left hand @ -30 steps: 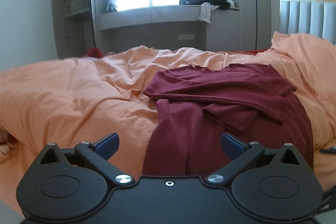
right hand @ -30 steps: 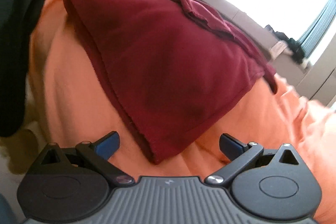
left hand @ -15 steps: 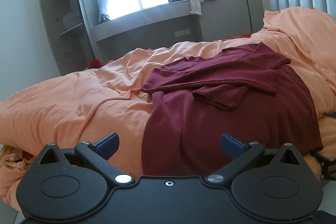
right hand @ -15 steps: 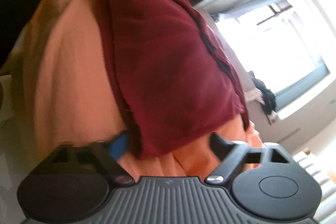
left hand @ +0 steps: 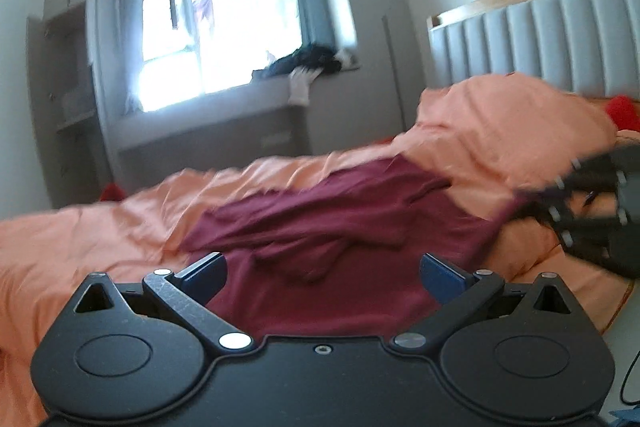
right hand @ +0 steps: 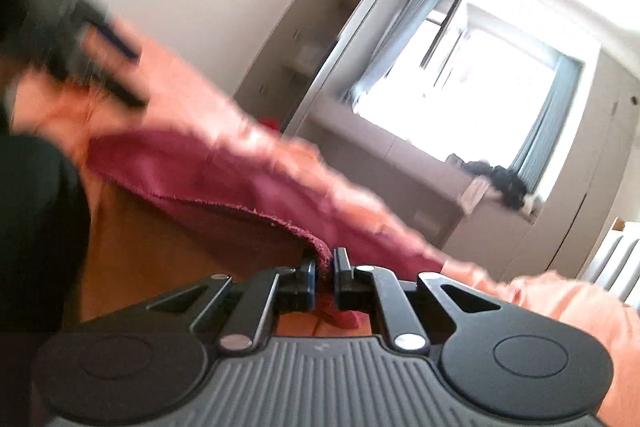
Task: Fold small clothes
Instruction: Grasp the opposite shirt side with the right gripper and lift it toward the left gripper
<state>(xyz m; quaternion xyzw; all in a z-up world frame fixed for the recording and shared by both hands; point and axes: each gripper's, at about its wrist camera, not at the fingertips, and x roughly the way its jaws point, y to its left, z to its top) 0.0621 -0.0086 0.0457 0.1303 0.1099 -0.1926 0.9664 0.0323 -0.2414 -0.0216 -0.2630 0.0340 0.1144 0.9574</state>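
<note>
While the orange duvet (left hand: 100, 239) covers the bed, the maroon shirt (left hand: 340, 223) lies across it toward the headboard (left hand: 560, 39) side, one hem corner raised off the bed edge. The left gripper (left hand: 322, 271) hangs over the shirt's near hem, jaws spread, nothing between them. The right gripper (right hand: 325, 273) is closing, pinching that raised corner.

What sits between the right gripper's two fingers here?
The maroon shirt's hem edge, pinched as the right gripper's jaws close; right wrist view.
</note>
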